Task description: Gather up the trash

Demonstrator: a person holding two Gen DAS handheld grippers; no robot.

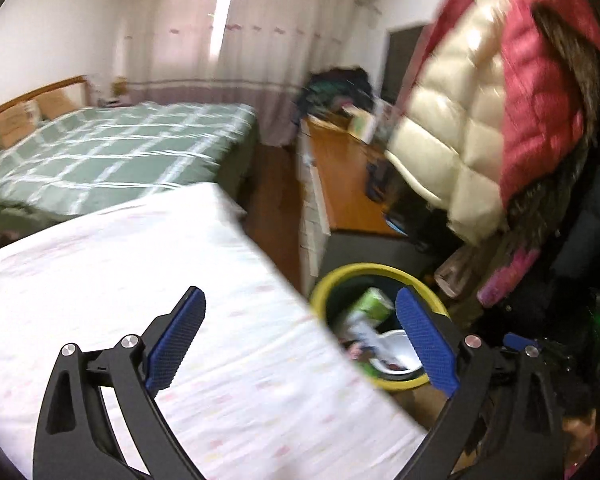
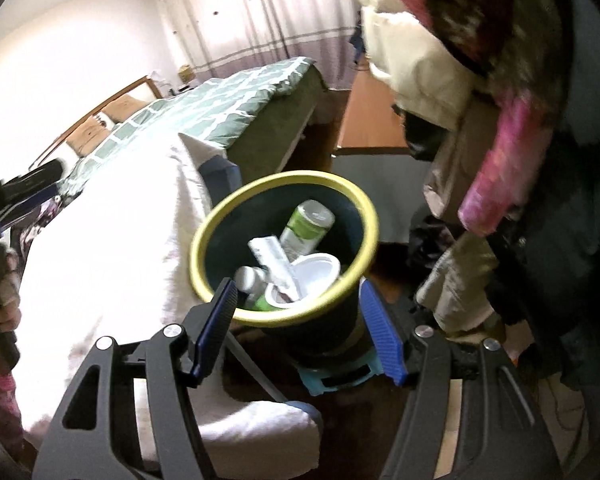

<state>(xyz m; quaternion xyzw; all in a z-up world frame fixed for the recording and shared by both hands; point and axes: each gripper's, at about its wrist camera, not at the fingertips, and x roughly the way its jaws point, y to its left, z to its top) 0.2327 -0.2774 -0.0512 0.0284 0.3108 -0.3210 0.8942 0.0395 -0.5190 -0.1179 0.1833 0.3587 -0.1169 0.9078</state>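
my right gripper [image 2: 296,328] holds the trash bin [image 2: 284,248] by its dark body, jaws pressed to either side just under the yellow rim, likely to keep it steady and tipped toward me while rubbish goes in. below it sits a light blue stool [image 2: 340,376], which i judge carries the bin. inside lie a green-and-white carton [image 2: 306,224], a flat silver wrapper [image 2: 272,260], a white cup [image 2: 316,272] and a small white bottle [image 2: 248,278]; the collecting looks well along.

my left gripper [image 1: 300,332] hangs over the edge of the white bed cover [image 1: 140,280], jaws spread wide with nothing between them. from this wrist the bin [image 1: 360,276] shows just beyond the right jaw, beside the bed. the picture is smeared, so fine detail there is beyond telling.

further off, a cream and red padded coat [image 1: 480,120] hangs above the bin, close enough that i judge it could brush anything lifted there. a wooden desk [image 1: 340,176] stands past the bin, cluttered at its far end. the green checked bed [image 1: 120,148] and drawn curtains [image 1: 240,60] close the room
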